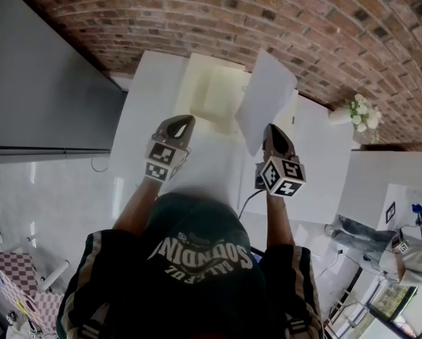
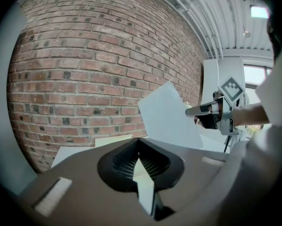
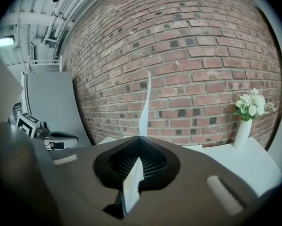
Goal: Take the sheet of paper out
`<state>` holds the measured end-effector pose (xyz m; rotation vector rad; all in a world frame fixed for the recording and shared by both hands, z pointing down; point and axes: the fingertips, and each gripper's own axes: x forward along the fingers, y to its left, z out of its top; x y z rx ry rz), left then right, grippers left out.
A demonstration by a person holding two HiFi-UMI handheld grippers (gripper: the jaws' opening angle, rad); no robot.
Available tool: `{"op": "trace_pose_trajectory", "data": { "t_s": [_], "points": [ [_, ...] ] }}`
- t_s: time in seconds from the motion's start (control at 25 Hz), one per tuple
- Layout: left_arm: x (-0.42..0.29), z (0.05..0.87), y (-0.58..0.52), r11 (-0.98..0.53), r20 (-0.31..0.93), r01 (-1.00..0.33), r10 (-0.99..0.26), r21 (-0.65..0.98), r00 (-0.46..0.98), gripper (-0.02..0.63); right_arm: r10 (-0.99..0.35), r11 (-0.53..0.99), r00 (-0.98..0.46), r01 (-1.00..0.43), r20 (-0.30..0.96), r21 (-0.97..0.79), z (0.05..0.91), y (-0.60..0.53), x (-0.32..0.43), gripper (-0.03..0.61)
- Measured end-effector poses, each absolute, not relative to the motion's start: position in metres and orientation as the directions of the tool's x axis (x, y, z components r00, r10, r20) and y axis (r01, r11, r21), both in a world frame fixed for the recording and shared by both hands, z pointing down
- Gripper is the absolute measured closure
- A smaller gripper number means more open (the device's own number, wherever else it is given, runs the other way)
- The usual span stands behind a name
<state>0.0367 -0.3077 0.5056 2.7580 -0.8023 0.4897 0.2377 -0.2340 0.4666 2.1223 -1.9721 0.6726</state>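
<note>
My right gripper [image 1: 270, 128] [image 3: 140, 136] is shut on the lower edge of a white sheet of paper [image 1: 266, 99], which it holds up in the air above the white table [image 1: 324, 161]. In the right gripper view the sheet [image 3: 145, 105] rises edge-on from the jaw tips. The left gripper view shows the sheet [image 2: 171, 119] flat-on, with the right gripper [image 2: 197, 110] at its right edge. A pale cream open folder [image 1: 212, 90] [image 2: 111, 141] lies on the table behind the sheet. My left gripper [image 1: 183, 122] [image 2: 138, 139] [image 3: 73, 138] hovers left of the sheet, jaws together and nothing in them.
A brick wall [image 1: 197, 13] runs along the far side of the table. A white vase of flowers [image 1: 359, 113] [image 3: 247, 120] stands at the right. A tall grey cabinet [image 1: 41, 76] stands at the left. A dark cable [image 1: 248, 202] hangs off the table's near edge.
</note>
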Motion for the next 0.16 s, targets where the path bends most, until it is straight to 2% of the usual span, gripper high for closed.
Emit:
{"op": "trace_pose_trajectory", "data": {
  "t_s": [0.16],
  "points": [
    [0.0368, 0.5026, -0.3108, -0.825, 0.369, -0.551, -0.477, 0.126, 0.798, 0.603, -0.902, -0.114, 0.025, -0.977, 0.43, -0.183, 0.4677, -0.2379, 0.2351, 0.578]
  ]
}}
